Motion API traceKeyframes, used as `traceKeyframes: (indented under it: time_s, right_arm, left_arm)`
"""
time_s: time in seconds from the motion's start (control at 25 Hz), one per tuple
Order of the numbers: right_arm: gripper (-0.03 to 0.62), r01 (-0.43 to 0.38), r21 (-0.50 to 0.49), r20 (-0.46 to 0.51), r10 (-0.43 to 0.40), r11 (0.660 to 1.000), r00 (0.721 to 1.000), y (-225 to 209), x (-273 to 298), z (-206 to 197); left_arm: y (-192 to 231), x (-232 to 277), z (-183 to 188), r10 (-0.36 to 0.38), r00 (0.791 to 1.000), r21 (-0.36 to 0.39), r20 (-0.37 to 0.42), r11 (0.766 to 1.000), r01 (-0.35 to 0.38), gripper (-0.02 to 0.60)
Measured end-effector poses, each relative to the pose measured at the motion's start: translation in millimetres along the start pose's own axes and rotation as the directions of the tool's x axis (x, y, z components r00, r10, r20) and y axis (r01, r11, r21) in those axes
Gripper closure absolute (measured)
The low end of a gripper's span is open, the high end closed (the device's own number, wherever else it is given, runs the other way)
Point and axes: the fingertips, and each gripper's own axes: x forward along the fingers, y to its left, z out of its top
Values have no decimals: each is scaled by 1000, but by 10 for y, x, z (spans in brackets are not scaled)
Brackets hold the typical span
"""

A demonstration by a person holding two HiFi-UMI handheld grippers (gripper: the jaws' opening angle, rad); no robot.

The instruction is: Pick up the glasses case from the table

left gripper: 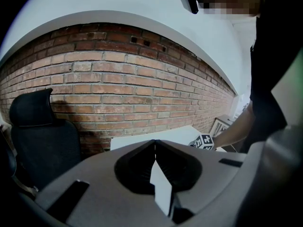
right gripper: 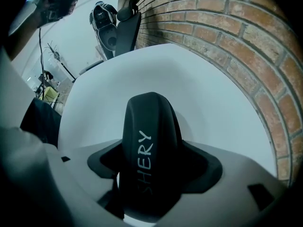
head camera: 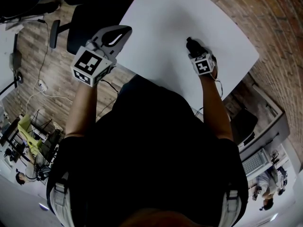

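Squarely between the right gripper's (head camera: 195, 51) jaws sits the black glasses case (right gripper: 150, 145), clamped from both sides, its rounded end poking out over the white table (head camera: 161, 27). A brick wall (right gripper: 236, 41) runs along the table's far edge. The left gripper (head camera: 116, 34), jaws pressed together on nothing, hangs beside the table's left edge, facing a black office chair (left gripper: 40, 136).

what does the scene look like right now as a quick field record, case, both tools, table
glasses case: black, white lettering, clamped upright between the right tool's jaws
right tool: shut on the glasses case, over the table
left tool: jaws together, nothing between them, facing the brick wall
table: white, nothing else seen on it
case lifted off table: cannot tell
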Motion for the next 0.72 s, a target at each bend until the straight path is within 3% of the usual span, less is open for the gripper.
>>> traceKeyframes:
  time_s: [0.72]
  right_arm:
    - [246,-4,19,-4,4,1000,1000,14,15,-6]
  left_arm:
    - [-31,-41,-1,-8,1000,6,-3,1000,8,571]
